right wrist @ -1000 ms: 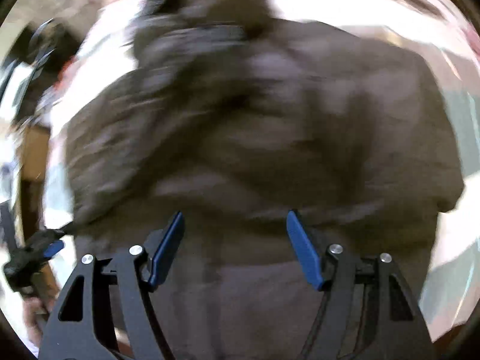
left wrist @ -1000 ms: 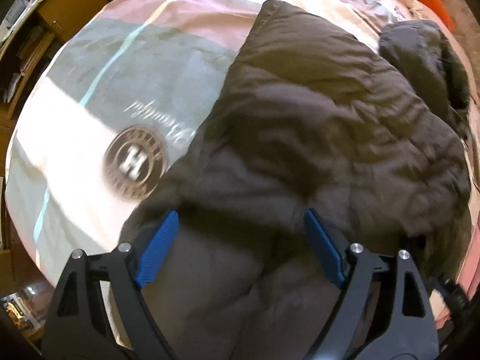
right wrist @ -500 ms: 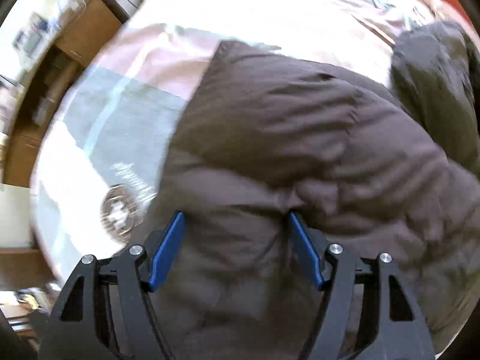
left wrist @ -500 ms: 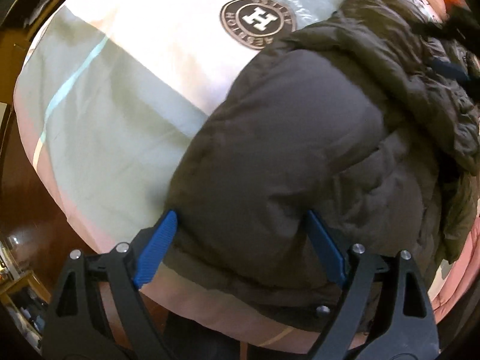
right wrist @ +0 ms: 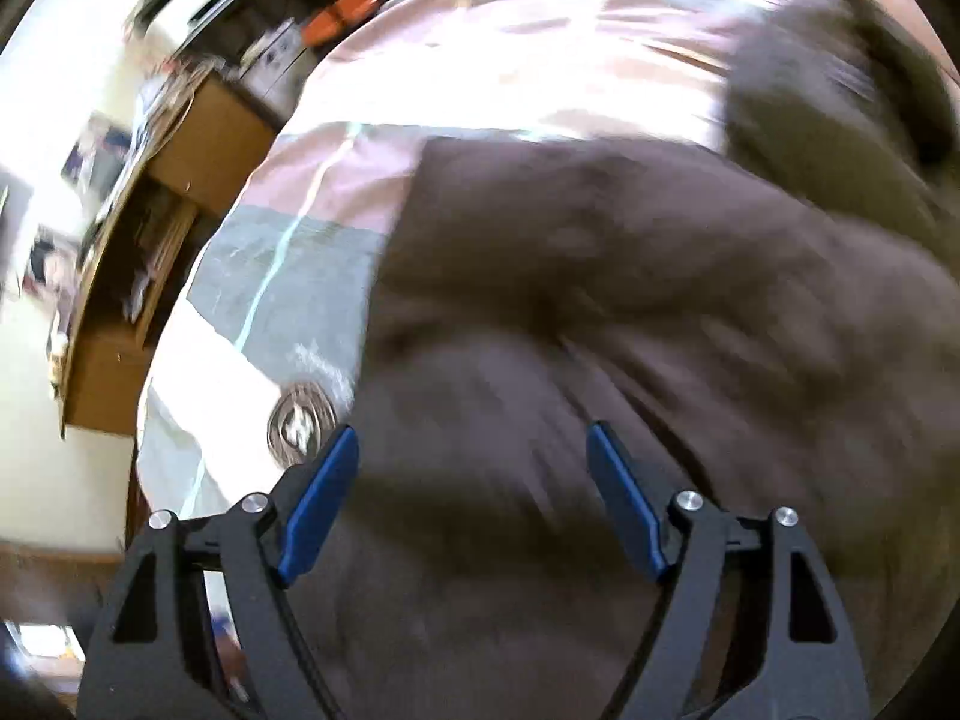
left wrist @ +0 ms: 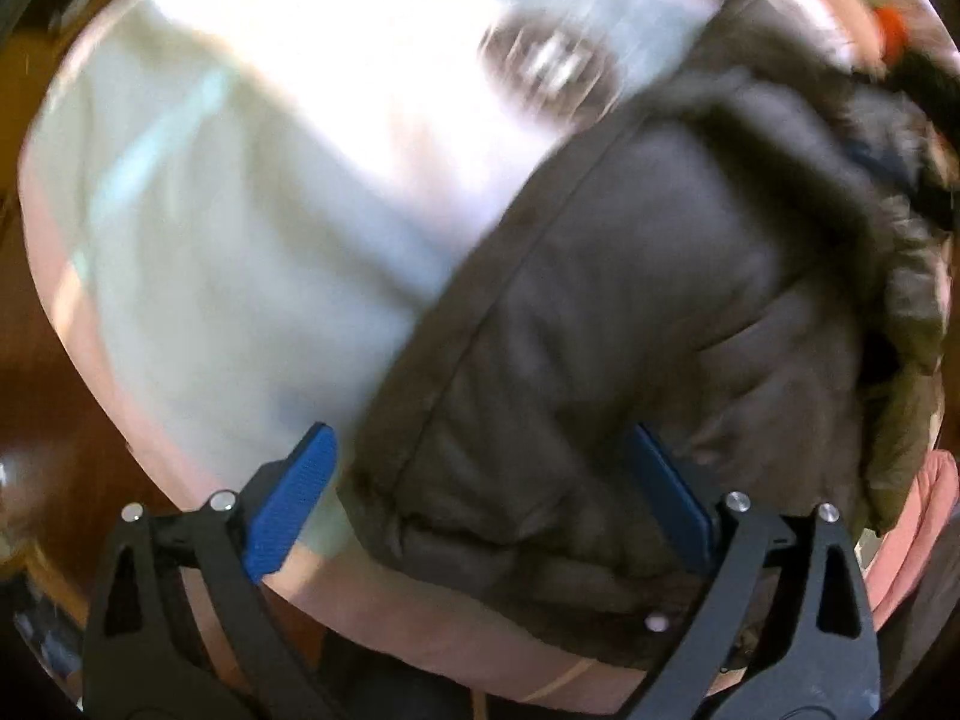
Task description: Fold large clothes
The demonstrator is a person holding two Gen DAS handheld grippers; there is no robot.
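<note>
Dark brown padded jacket [left wrist: 630, 312] spread over a bed [left wrist: 198, 276], seen in both wrist views, both blurred. Bed cover in grey, white and pink blocks with a thin pale-blue stripe and a round dark badge [left wrist: 549, 66] printed on it.

From the left wrist: jacket's lower hem close to the near edge of the bed, a metal snap [left wrist: 657, 622] on that hem, a long seam running up and right toward the collar. Fur-trimmed hood [left wrist: 912, 324] bunched at the right side. Left gripper [left wrist: 477, 495] pointing straight down over the hem corner, blue pads [left wrist: 291, 504] set wide and opening; jacket fabric lying between them, left pad over the bed cover just beside the jacket's edge, right pad against or just above the padding, hard to say which in the blur. Dark wood floor beyond the bed's left edge.

From the right wrist: right gripper [right wrist: 474, 498] tilted steeply down over the jacket's broad middle, jaws fairly wide and opening, fabric beneath and between them with no visible pinch. Badge [right wrist: 300, 423] just left of the left pad. Hood [right wrist: 840, 120] toward the far right corner of the bed. Wooden shelves [right wrist: 138, 276] standing beyond the bed's left edge
</note>
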